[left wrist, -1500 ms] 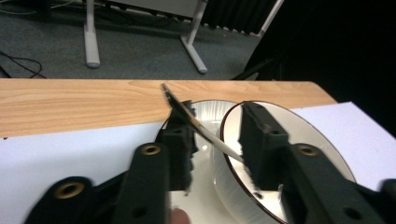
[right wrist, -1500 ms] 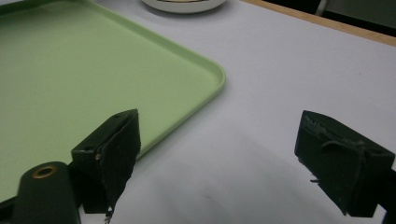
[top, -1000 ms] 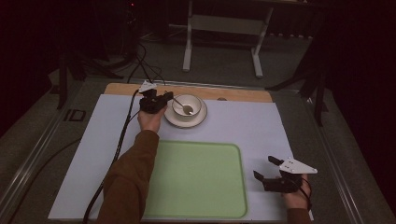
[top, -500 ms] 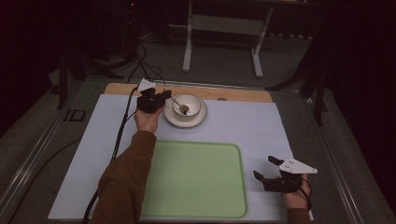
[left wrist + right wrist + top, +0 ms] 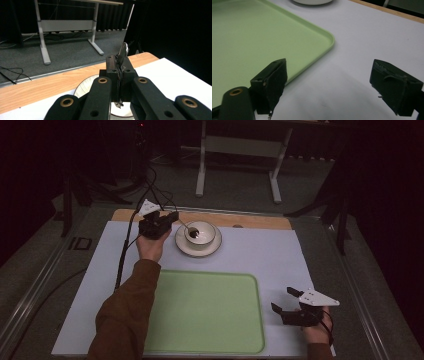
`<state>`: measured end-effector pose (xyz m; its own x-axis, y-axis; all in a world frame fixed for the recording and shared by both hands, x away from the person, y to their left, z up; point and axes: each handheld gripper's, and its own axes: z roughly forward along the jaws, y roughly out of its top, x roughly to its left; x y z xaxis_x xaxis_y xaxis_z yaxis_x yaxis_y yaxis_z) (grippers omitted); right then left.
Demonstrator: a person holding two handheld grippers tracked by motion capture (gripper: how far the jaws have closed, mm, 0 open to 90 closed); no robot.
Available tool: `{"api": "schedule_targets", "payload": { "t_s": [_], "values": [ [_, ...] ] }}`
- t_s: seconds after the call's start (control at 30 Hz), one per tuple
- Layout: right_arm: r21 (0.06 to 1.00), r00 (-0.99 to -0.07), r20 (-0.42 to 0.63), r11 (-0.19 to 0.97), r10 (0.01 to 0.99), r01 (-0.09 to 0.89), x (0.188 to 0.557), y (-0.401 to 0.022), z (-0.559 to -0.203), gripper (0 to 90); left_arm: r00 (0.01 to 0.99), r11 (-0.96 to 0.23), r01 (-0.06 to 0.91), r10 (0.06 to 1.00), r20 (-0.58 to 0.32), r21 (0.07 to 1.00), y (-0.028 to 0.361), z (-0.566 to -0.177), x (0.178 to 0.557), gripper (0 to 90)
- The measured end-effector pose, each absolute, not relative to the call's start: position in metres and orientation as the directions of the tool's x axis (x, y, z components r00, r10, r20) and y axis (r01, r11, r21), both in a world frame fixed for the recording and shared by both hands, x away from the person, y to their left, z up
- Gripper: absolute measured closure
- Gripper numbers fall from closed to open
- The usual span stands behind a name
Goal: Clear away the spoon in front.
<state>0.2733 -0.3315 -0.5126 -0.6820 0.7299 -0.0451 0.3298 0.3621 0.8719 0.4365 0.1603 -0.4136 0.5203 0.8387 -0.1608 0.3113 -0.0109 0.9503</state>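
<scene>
Fingers of the left gripper [image 5: 172,218] are clamped on the spoon [image 5: 122,53] handle in the upper left, and since a second ago have lifted its head from the bowl [image 5: 200,232]; right gripper [image 5: 283,304] waits wide open, empty.

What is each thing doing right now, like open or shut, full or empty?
Left gripper: shut on the spoon handle.
Spoon: held tilted, its tip inside the bowl.
Bowl: upright on the saucer.
Saucer: flat on the white mat.
Green tray: empty.
Right gripper: open, holding nothing, low beside the tray.
</scene>
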Motion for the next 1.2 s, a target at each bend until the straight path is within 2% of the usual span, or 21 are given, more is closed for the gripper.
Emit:
{"api": "schedule_targets", "payload": {
  "t_s": [0.8, 1.2],
  "values": [
    [0.871, -0.683, -0.047, 0.365, 0.729, 0.329, 0.273, -0.33, -0.512, 14.2, 0.541, -0.076, 0.272, 0.837, -0.087, 0.959, 0.181, -0.379, 0.397, 88.6],
    [0.87, -0.684, -0.049, 0.368, 0.728, 0.328, 0.273, -0.33, -0.512, 14.3, 0.533, -0.055, 0.281, 0.839, -0.108, 0.958, 0.205, -0.383, 0.367, 88.5]
  ]
}}
